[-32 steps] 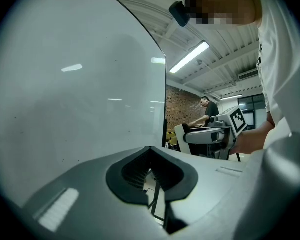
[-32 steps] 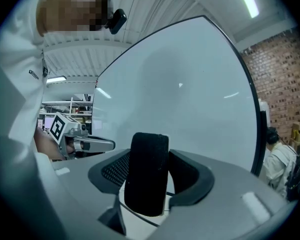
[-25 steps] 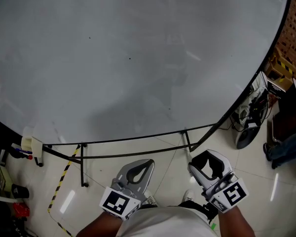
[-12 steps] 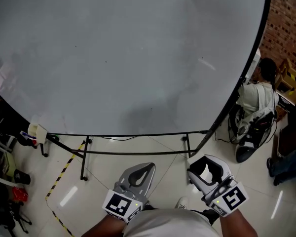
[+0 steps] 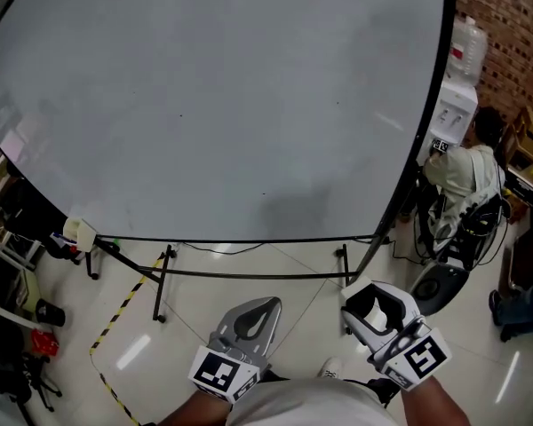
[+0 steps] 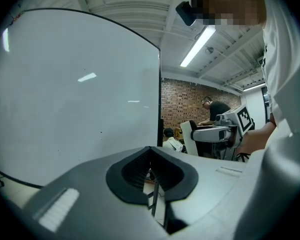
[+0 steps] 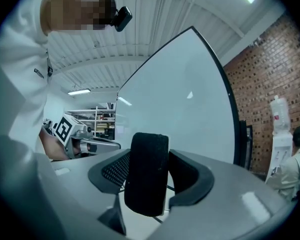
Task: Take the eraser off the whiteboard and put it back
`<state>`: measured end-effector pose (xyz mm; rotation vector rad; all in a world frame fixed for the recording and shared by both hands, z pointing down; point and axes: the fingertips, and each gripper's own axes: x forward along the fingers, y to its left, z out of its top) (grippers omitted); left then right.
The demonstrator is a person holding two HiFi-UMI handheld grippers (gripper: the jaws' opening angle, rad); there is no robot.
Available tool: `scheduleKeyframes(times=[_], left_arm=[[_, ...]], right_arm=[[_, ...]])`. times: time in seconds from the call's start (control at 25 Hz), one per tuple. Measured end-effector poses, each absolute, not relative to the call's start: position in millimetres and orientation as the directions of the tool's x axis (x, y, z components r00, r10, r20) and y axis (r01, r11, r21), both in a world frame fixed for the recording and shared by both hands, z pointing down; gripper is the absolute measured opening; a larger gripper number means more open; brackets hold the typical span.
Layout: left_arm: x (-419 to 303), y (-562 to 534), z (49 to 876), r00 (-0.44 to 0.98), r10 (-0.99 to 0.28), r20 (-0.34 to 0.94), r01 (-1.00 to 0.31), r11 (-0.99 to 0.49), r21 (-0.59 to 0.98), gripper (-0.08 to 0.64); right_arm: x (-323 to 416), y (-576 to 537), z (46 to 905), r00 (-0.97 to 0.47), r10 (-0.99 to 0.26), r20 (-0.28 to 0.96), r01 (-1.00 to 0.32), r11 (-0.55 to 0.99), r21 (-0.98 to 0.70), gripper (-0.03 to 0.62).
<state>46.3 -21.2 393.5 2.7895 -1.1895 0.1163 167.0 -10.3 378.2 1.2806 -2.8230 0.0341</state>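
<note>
The large whiteboard fills the upper head view and stands upright on a black frame; it also shows as the whiteboard in the left gripper view and the whiteboard in the right gripper view. My right gripper is held low by the person's waist, well short of the board. In its own view the right gripper is shut on a black eraser that stands upright between the jaws. The left gripper sits beside it, also low. Seen from its own camera, the left gripper is shut with nothing in it.
The board's black stand legs rest on a pale tiled floor with yellow-black tape. A small white holder hangs at the board's lower left corner. A seated person, a water dispenser and cables crowd the right; clutter lines the left edge.
The head view has swung up and right: the board's right edge moved left, and the seated person and water dispenser came into view. Both grippers stay low, the right still shut on the eraser.
</note>
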Motion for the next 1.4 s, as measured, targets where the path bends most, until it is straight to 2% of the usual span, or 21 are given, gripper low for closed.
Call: scheduleKeyframes(times=[0.64, 0.76, 0.92, 1.08, 1.4], left_arm=[[-10.4, -29.5, 394.8, 0.764, -0.638, 0.101, -0.645, -0.759, 0.083, 0.017], [-16.3, -30.5, 395.1, 0.768, -0.634, 0.094, -0.64, -0.763, 0.09, 0.017], [-18.9, -27.3, 403.7, 0.775, -0.626, 0.088, -0.632, -0.769, 0.097, 0.017], [-19.1, -25.9, 400.7, 0.773, -0.63, 0.077, -0.634, -0.766, 0.106, 0.017], [-26.8, -25.2, 397.2, 0.762, -0.643, 0.072, -0.647, -0.754, 0.112, 0.017]], right_arm=[[114.3, -21.1, 369.7, -0.544, -0.839, 0.024, -0.838, 0.544, 0.028, 0.233], [104.1, -27.9, 356.7, -0.522, -0.853, 0.017, -0.843, 0.519, 0.144, 0.233], [82.1, -44.6, 318.8, -0.494, -0.867, -0.06, -0.824, 0.445, 0.351, 0.233], [78.0, -66.6, 314.2, -0.416, -0.909, 0.038, -0.77, 0.374, 0.517, 0.233], [54.2, -106.2, 297.6, -0.4, -0.916, 0.03, -0.692, 0.323, 0.645, 0.233]])
